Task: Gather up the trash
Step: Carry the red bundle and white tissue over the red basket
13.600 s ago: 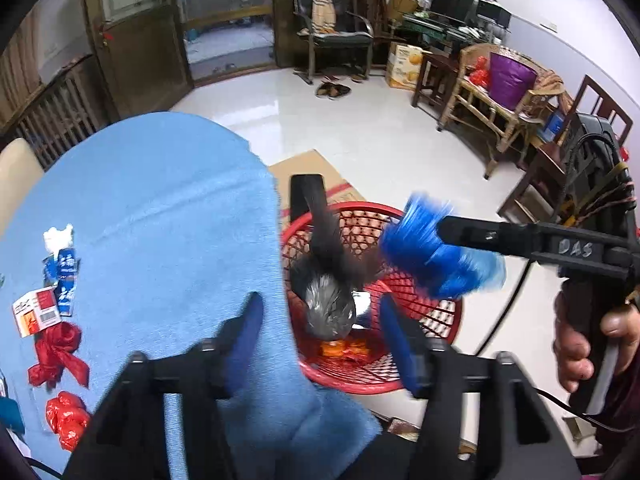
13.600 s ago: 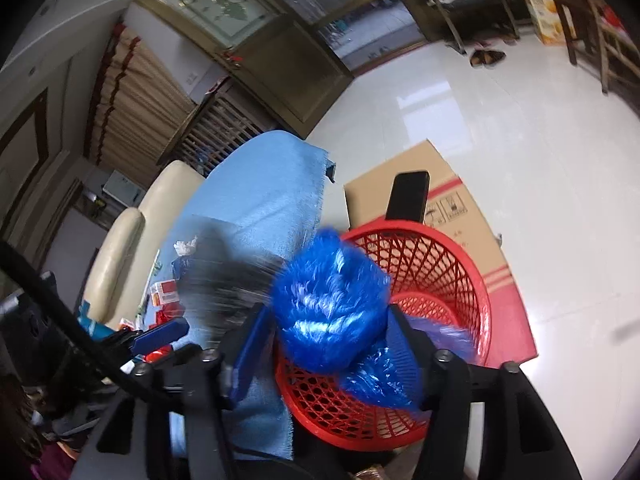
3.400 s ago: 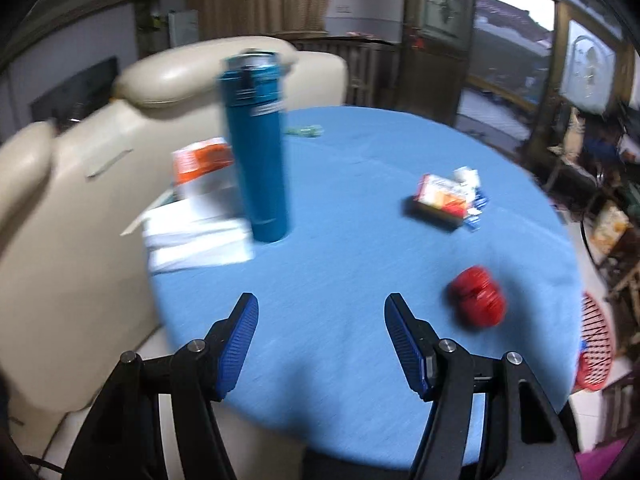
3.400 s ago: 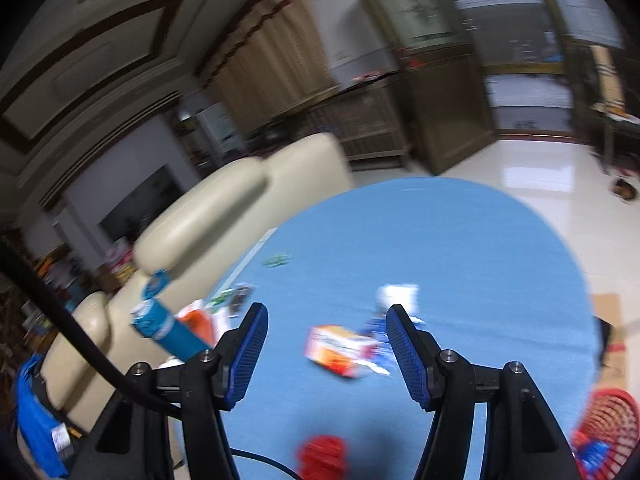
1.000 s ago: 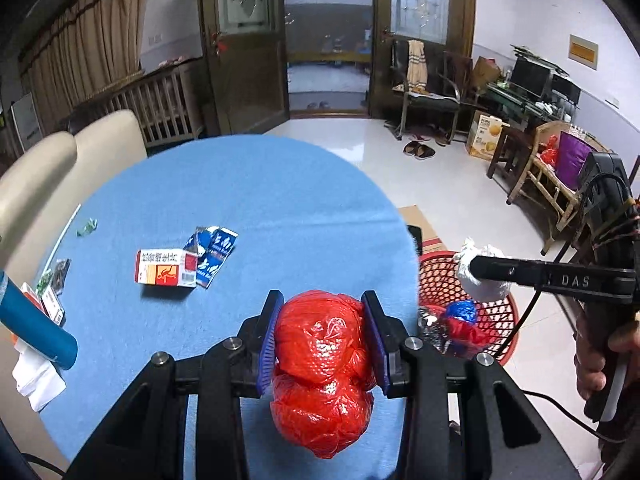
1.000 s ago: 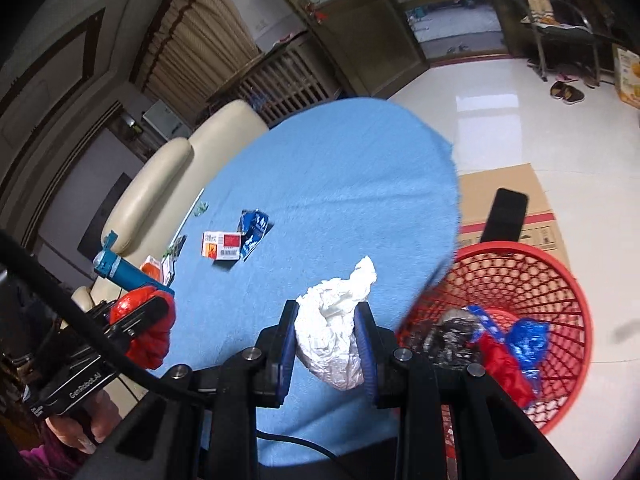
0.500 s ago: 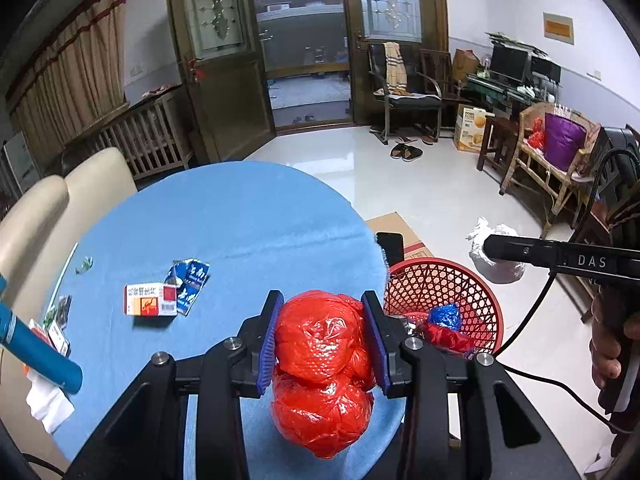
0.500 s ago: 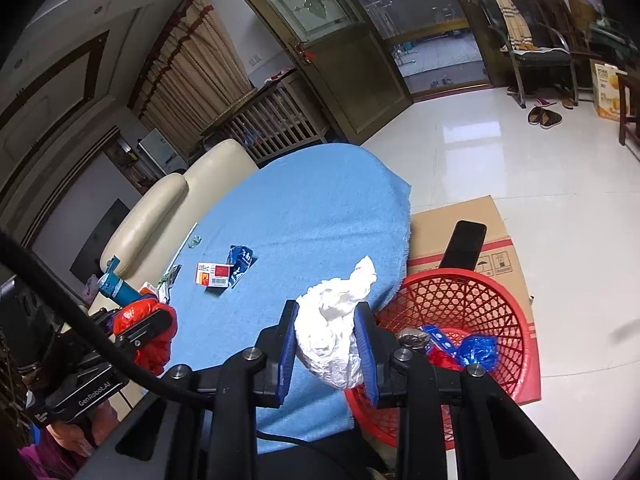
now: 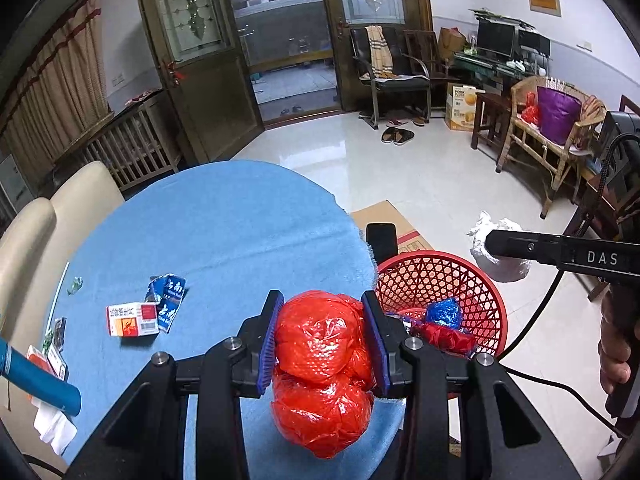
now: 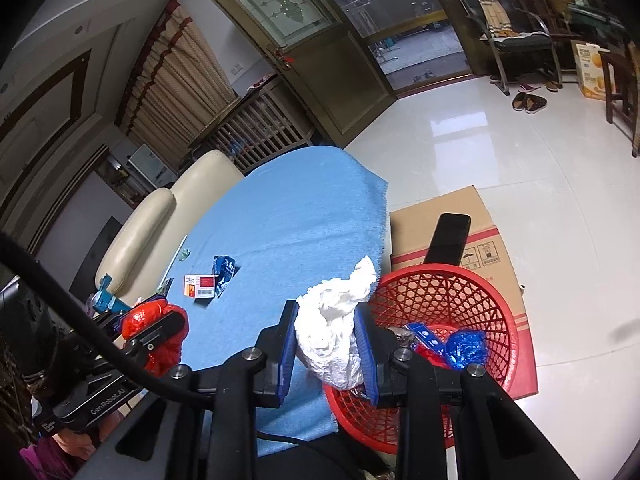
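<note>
I've got a red plastic bundle [image 9: 322, 364] clamped between the pads of my left gripper [image 9: 323, 344], hanging over the near edge of the blue-clothed table [image 9: 224, 236], just beside the red basket [image 9: 472, 280] on the floor. My right gripper [image 10: 326, 344] is squeezed tight on a crumpled white wad [image 10: 334, 328], poised at the basket's [image 10: 496, 304] rim, not yet over the middle. Inside the basket I see blue [image 10: 466, 346] and red scraps, so part of the job looks done. I judge both loads are close to the drop. Left on the table: a small red-and-white carton [image 9: 132, 318] and a torn blue wrapper [image 9: 168, 296] touching it, plus clutter at the far left edge that may not be trash. The left view shows the white wad [image 9: 498, 248] from the side, beyond the rim, and a hand [image 9: 618, 340] on the right handle. Only the right view shows the left gripper [image 10: 154, 330] from outside, over the table edge.
</note>
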